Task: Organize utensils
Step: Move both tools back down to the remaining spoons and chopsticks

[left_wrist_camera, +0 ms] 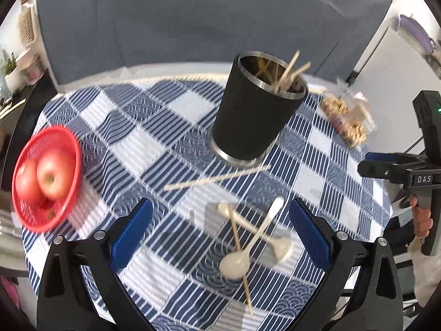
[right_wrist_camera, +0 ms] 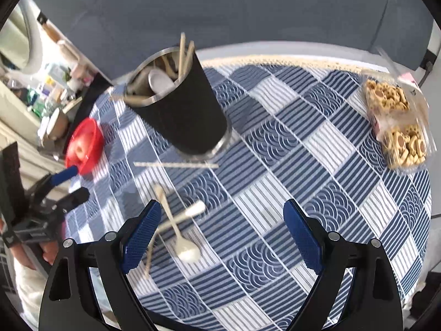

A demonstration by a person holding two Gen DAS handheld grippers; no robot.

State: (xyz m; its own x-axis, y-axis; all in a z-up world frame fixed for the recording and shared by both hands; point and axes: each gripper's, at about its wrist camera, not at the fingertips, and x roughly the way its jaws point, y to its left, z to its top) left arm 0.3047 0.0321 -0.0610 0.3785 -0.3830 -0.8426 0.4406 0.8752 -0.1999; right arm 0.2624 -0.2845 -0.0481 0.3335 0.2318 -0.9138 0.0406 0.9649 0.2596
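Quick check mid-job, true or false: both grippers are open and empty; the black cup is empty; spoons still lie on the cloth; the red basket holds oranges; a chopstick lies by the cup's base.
1. Left gripper and right gripper are open and empty. True.
2. The black cup is empty. False: it holds utensils.
3. Spoons lie on the tablecloth. True, two, crossed.
4. The red basket holds oranges. False: red apples.
5. A chopstick lies by the cup's base. True.
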